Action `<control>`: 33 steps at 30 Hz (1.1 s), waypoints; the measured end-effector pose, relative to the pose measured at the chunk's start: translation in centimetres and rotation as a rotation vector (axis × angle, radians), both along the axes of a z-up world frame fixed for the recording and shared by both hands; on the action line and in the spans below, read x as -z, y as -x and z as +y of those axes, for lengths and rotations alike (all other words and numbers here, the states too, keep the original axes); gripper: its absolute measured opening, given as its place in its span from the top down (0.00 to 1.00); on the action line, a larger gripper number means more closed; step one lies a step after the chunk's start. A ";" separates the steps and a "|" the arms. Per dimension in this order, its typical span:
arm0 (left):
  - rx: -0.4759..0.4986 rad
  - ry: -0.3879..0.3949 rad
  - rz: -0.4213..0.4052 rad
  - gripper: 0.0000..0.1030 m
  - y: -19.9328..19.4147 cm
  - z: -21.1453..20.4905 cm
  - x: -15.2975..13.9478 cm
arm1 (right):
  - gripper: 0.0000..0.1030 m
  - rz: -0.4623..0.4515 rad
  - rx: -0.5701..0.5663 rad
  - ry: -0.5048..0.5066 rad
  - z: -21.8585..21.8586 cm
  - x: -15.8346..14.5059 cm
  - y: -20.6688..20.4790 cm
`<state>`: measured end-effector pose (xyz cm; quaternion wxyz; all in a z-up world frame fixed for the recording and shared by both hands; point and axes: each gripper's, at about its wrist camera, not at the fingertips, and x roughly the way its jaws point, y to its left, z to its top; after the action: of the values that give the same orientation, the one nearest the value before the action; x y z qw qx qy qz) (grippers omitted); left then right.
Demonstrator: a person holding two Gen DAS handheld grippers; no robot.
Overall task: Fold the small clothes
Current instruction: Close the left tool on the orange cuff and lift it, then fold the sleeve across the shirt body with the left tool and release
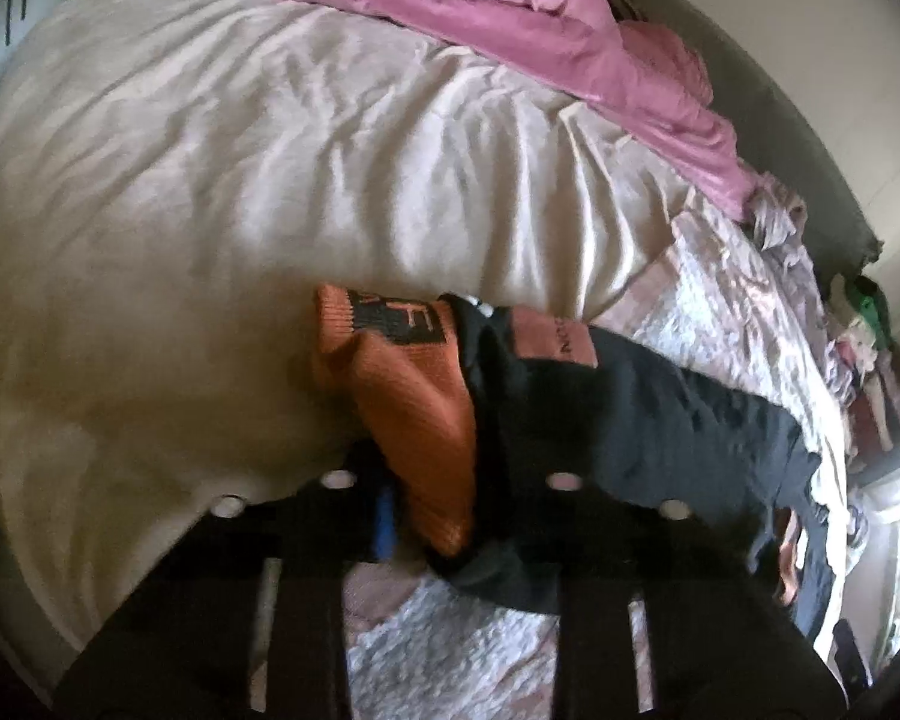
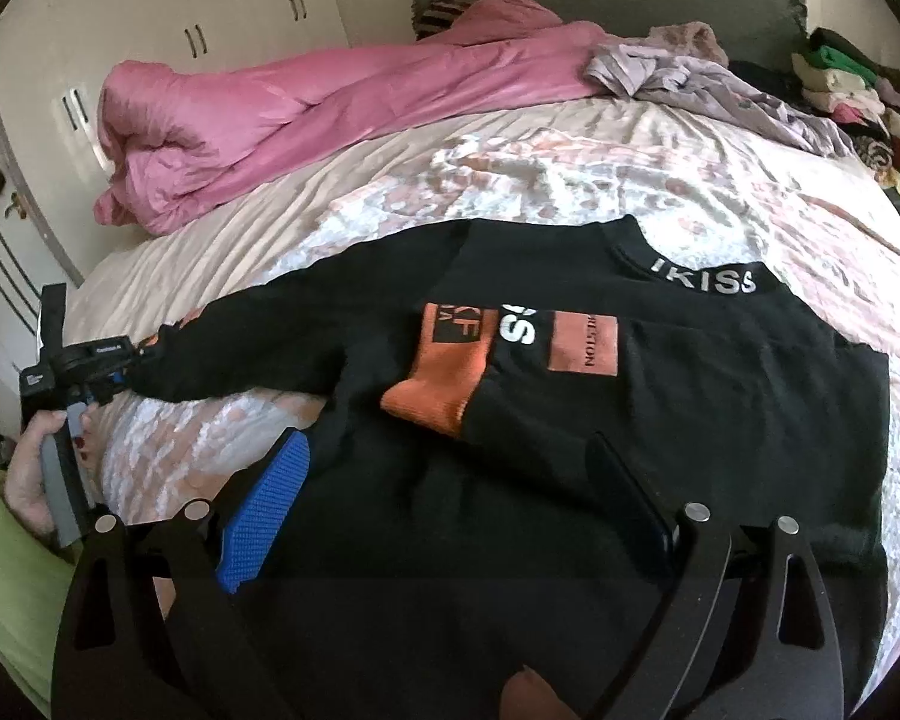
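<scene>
A black sweatshirt (image 2: 690, 408) with orange cuffs and white lettering on the collar lies flat on the bed. One sleeve is folded across the chest, its orange cuff (image 2: 444, 384) on top. My left gripper (image 1: 432, 504) is shut on the other sleeve's orange cuff (image 1: 414, 396) and holds it out to the left; it also shows in the right wrist view (image 2: 132, 360). My right gripper (image 2: 450, 480) is open, low over the sweatshirt's lower body, holding nothing.
A pink duvet (image 2: 306, 114) lies bunched along the far side of the bed. A crumpled lilac garment (image 2: 702, 78) and a pile of clothes (image 2: 846, 90) sit at the far right. White wardrobes (image 2: 180, 18) stand behind. The bedsheet (image 1: 240, 180) is wrinkled.
</scene>
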<state>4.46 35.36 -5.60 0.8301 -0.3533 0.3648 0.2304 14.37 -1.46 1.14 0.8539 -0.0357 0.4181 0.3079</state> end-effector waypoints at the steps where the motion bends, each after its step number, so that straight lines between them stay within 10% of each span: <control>1: 0.002 -0.004 -0.018 0.90 0.1 -0.1 -0.2 | 0.10 0.004 0.007 -0.004 -0.3 0.0 0.0; 18: 0.230 -0.168 -0.317 0.93 -0.9 -10.2 -11.8 | 0.10 -0.008 0.209 -0.072 -8.4 -0.4 0.1; 33: 0.492 -0.177 -0.345 0.93 -6.2 -22.1 -13.2 | 0.10 -0.061 0.337 -0.107 -15.1 -1.4 -0.2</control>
<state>10.68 13.27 7.57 0.9381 -0.2147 0.2715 -0.0100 14.57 -16.55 2.54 0.9064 0.0710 0.3749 0.1811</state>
